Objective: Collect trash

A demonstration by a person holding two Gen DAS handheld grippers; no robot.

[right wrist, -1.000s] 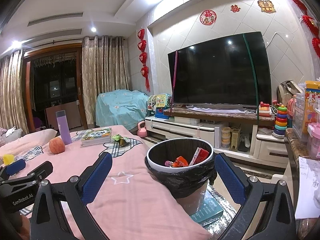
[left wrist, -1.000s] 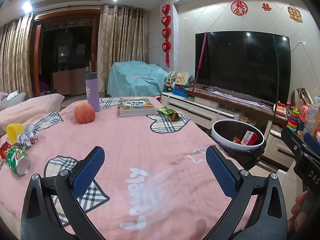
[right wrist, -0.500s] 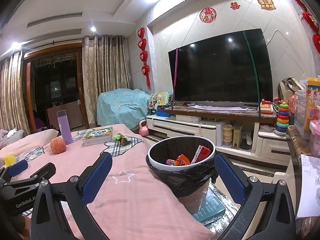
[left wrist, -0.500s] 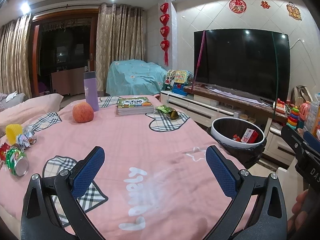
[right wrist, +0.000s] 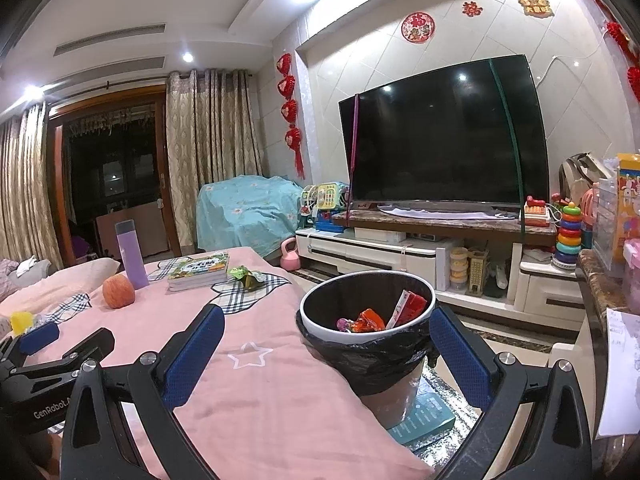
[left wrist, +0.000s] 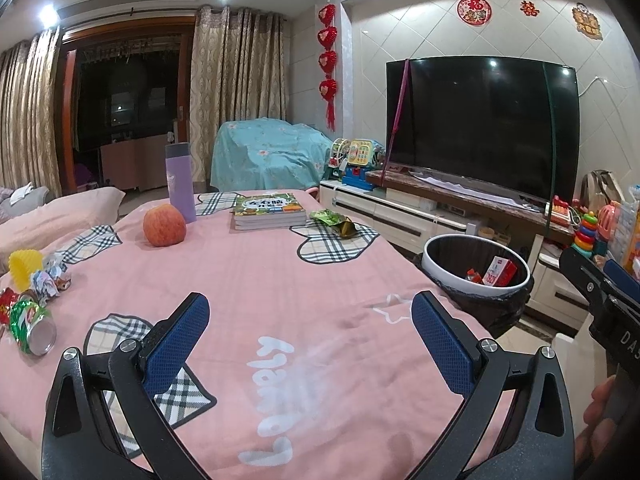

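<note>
Trash, a crushed can (left wrist: 32, 326) and crumpled wrappers (left wrist: 50, 280), lies at the surface's (left wrist: 260, 280) left edge, with a green wrapper (left wrist: 334, 222) at the far edge. With both the left claw (left wrist: 308, 336) and the right claw (right wrist: 326, 354) open and empty, we should take one piece squarely, then release above the bin (right wrist: 366, 334) off the right edge.

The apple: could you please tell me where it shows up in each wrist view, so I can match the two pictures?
Left wrist view: the apple sits left of centre on the pink cover, in front of the purple bottle.
Right wrist view: the apple is far left, at mid-height, again beside the bottle.
Shared landmark: the stack of books, to the apple's right in both.
</note>
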